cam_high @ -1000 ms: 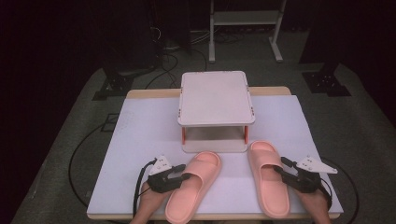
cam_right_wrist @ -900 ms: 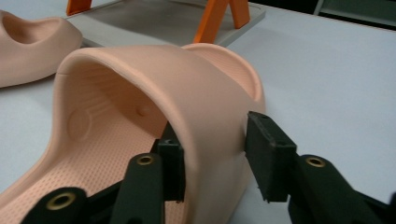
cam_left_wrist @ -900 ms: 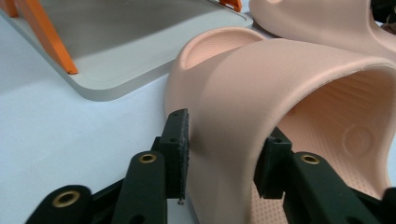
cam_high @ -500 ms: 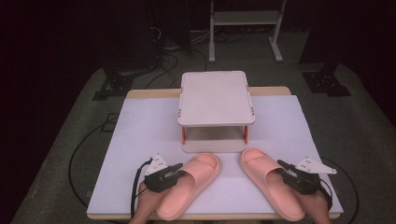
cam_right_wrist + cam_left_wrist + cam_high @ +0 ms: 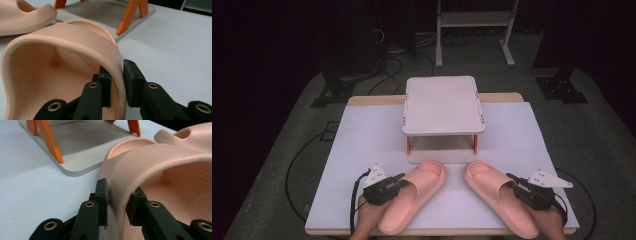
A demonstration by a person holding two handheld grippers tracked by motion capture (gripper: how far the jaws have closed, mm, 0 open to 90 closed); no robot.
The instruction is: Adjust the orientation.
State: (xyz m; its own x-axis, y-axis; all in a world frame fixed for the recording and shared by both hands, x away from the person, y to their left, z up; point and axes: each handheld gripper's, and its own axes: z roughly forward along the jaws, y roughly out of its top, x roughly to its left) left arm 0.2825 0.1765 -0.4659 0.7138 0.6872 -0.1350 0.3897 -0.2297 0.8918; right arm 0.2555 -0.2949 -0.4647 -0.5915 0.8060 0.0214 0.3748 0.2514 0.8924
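Two pink slippers lie on the white table cover (image 5: 362, 145), directly in front of the small two-level rack (image 5: 443, 102), which serves as the reference here.

The left slipper (image 5: 412, 197) lies on the near-left side of the rack, its toe pointing toward the rack's lower shelf (image 5: 82, 147) and stopping just short of that shelf's front edge. The left gripper (image 5: 398, 184) has just been closing and now clamps the outer side of this slipper's strap: in the left gripper view, one pad (image 5: 102, 200) presses the outside of the strap wall, the other sits inside it.

The right slipper (image 5: 499, 200) lies on the near-right side of the rack, toe angled toward the rack's front edge, close to it but apart. The right gripper (image 5: 518, 186) has likewise just been closing and grips the outer strap wall of this slipper, with one pad (image 5: 133, 80) outside and one inside.

The two toes sit near each other before the rack, not touching. Each gripper is carried by a hand at the near table edge.
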